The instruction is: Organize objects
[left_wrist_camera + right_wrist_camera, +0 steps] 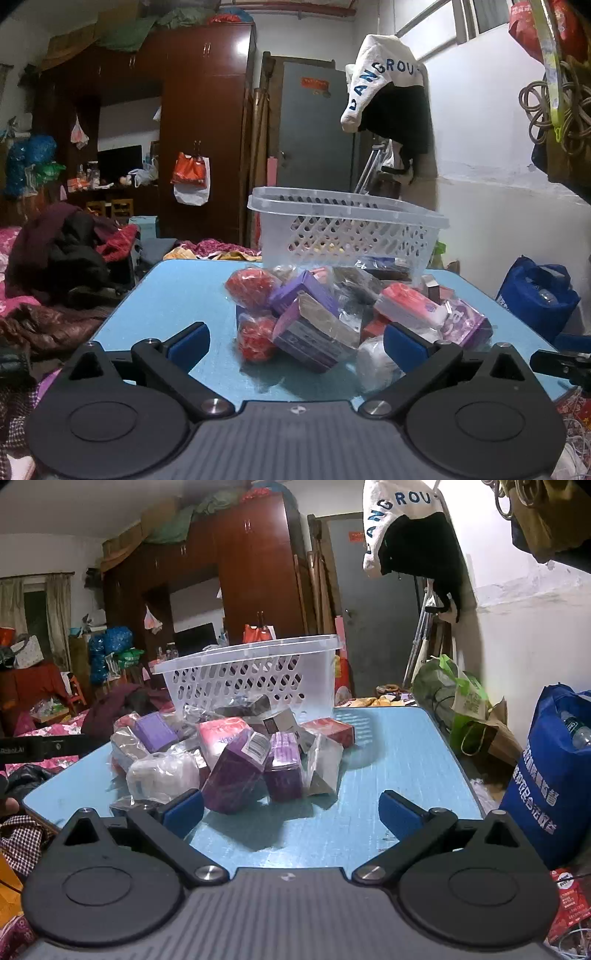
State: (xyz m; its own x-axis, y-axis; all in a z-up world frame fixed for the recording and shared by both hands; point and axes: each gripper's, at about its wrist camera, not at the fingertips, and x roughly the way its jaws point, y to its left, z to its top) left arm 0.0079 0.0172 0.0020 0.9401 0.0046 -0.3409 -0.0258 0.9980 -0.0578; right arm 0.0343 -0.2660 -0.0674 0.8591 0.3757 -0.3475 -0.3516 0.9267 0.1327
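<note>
A pile of small packaged goods lies on a light blue table (pixel 166 295) (pixel 399 746): purple boxes (pixel 314 328) (pixel 236 771), red net-wrapped balls (pixel 251 286), a pink pack (pixel 410 306) (pixel 221 734), a red box (pixel 328 731) and a white wrapped bundle (pixel 162 775). A clear perforated plastic basket (pixel 347 229) (pixel 251 672) stands behind the pile. My left gripper (pixel 295 343) is open and empty, its fingers either side of the pile's near edge. My right gripper (pixel 291 812) is open and empty, just right of the pile's front.
A blue shopping bag (pixel 546 775) (pixel 535 295) stands on the floor to the right. Clothes and bedding (pixel 62 258) lie left of the table. A wardrobe (pixel 199 129), a grey door (pixel 314 129) and hanging clothes (pixel 391 85) are behind.
</note>
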